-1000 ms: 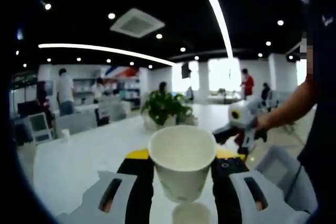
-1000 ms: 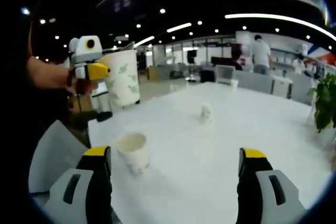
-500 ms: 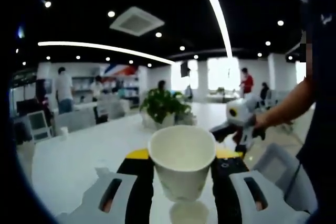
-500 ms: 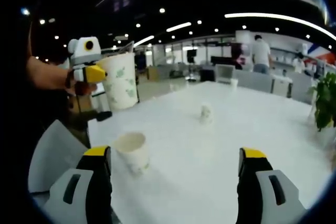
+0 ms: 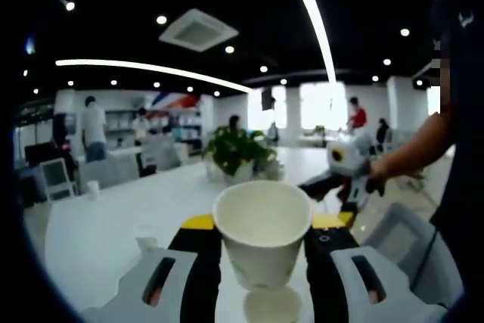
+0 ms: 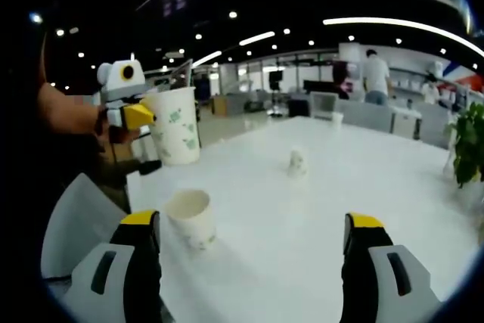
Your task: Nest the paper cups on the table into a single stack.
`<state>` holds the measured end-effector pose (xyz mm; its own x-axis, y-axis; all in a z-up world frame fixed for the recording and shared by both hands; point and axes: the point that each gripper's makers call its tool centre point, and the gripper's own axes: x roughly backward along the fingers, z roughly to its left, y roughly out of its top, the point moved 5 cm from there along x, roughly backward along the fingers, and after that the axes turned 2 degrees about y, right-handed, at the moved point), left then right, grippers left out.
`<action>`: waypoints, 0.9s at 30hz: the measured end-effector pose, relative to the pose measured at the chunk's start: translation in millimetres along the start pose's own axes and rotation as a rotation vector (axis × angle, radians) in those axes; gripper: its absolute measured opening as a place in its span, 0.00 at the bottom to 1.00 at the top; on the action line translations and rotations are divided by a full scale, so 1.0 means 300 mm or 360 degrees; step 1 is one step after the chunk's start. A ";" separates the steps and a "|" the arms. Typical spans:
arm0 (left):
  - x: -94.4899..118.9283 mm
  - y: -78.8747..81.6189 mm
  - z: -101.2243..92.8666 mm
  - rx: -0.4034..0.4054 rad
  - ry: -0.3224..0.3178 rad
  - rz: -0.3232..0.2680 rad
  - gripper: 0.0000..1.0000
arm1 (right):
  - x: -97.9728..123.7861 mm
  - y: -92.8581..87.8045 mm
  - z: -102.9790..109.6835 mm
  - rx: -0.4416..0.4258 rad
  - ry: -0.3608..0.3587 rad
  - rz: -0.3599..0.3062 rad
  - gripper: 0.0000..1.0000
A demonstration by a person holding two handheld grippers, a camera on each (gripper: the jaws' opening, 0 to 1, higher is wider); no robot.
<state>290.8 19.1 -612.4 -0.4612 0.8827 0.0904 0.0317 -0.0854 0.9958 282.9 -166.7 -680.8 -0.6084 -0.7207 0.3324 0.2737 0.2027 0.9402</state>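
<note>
Left gripper view: the left tongs (image 5: pixel 261 251) are clamped on a white paper cup (image 5: pixel 262 232), mouth up, one jaw pressed on each side of it. The cup is held up in the air, and right under it you can see the round rim of a second cup (image 5: pixel 271 305) standing on the white counter (image 5: pixel 106 225). The held one looks roughly lined up above it but they're apart, not nested. Further out on the counter there's a tiny third cup (image 5: pixel 144 243), and a potted plant (image 5: pixel 236 155) at the far edge. The right tongs (image 5: pixel 327 187) poke in from the right, held by a hand (image 5: pixel 378 172).

In the right gripper view, the right tongs (image 6: pixel 253 243) are spread wide with nothing between the jaws, hanging low over the counter (image 6: pixel 302 217). The second cup (image 6: pixel 193 219) stands upright just inside the left jaw, not touching it as far as I can tell. The third cup (image 6: pixel 296 163) sits well apart, out toward the middle of the counter. Up at left you can see the left tongs (image 6: pixel 147 116) from the side, gripping the held cup (image 6: pixel 175 125), which has a green leafy print on it and hangs above and a bit behind the standing one. The plant (image 6: pixel 470 145) shows at the right edge. Some people stand in the office behind.
</note>
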 end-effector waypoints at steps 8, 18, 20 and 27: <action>-0.006 -0.043 -0.009 -0.0030 0.0026 0.0012 0.41 | -0.001 -0.004 0.006 -0.0005 0.0002 0.0004 1.00; -0.018 -0.086 -0.018 -0.0030 0.0030 0.0022 0.41 | 0.003 -0.008 0.005 -0.0016 -0.0002 0.0008 1.00; -0.018 -0.095 -0.018 -0.0024 0.0033 0.0026 0.41 | 0.004 -0.009 0.007 -0.0017 -0.0003 0.0012 1.00; -0.023 -0.138 -0.031 -0.0034 0.0026 0.0057 0.40 | 0.004 -0.012 0.006 -0.0023 -0.0006 0.0013 1.00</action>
<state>284.5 12.2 -654.2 -0.4745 0.8712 0.1257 0.0298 -0.1268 0.9915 280.0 -167.0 -683.7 -0.6087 -0.7167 0.3405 0.2895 0.1989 0.9363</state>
